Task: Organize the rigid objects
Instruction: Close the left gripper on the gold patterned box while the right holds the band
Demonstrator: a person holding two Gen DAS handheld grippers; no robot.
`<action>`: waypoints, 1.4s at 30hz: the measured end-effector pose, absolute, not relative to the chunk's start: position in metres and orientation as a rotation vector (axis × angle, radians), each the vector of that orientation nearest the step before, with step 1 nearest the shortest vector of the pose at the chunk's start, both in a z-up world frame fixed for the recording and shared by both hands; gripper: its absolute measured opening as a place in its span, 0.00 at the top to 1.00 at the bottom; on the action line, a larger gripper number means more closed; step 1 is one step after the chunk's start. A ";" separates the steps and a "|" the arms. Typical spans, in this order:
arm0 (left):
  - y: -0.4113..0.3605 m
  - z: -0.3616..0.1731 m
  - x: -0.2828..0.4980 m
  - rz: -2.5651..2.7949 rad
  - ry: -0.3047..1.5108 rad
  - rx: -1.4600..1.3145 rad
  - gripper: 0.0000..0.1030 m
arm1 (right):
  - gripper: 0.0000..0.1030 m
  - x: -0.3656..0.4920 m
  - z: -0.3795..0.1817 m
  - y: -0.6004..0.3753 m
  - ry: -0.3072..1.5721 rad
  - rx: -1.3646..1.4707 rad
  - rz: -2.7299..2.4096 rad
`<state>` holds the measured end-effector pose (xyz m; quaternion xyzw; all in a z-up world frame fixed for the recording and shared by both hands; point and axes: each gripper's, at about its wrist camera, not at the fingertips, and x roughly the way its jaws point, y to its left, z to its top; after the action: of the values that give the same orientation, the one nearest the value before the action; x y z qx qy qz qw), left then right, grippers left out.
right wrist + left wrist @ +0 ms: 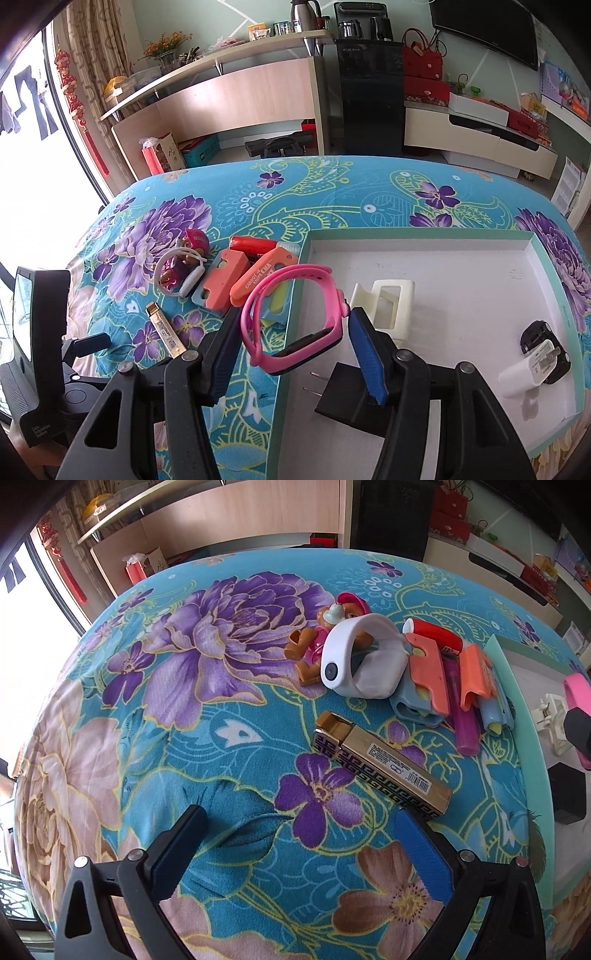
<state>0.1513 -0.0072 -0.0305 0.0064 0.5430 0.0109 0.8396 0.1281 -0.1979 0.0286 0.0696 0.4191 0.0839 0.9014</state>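
Right gripper point(291, 328) is up over the near-left corner of the shallow mint-rimmed tray point(417, 234), and it has the pink watch point(295, 317) clamped between its blue pads, the strap loop standing up ahead of the fingers and the dark face tilted down towards the tray's edge. Inside the tray, just past those fingers, sits a cream plastic holder point(388, 306); a black plug adapter point(347, 391) lies directly under the right finger, and a white charger point(524, 373) rests against a black one point(539, 334) over by the tray's right side. Now the left gripper point(295, 823): jaws wide apart, nothing between them, hanging over the flowered blanket point(184, 686). The gold box point(380, 768) lies just ahead of its right finger, near end close to that blue pad, though touching or not is hard to call. Further out there's the white watch point(354, 661) looped over a toy bear point(317, 642), and beside them the heap of salmon-and-blue carrot knives point(436, 679) with a red tube point(436, 633) tucked behind, all on the blanket left of the tray
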 end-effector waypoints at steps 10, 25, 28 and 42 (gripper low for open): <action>-0.021 -0.030 0.157 -0.030 1.114 0.030 0.00 | 0.42 0.129 0.028 -0.202 0.873 0.153 0.163; -0.035 -0.034 0.166 -0.121 1.042 0.056 0.00 | 0.42 0.130 0.024 -0.204 0.887 0.162 0.155; -0.036 -0.034 0.166 -0.136 1.024 0.067 0.02 | 0.42 0.130 0.024 -0.205 0.890 0.167 0.151; -0.036 0.002 0.153 -0.173 0.885 0.004 0.18 | 0.42 0.128 0.027 -0.217 0.869 0.195 0.109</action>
<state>0.1530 -0.0363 0.0020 0.0019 0.4276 -0.0834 0.9001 0.1283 -0.2175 0.0270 0.0941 0.4199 0.0526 0.9012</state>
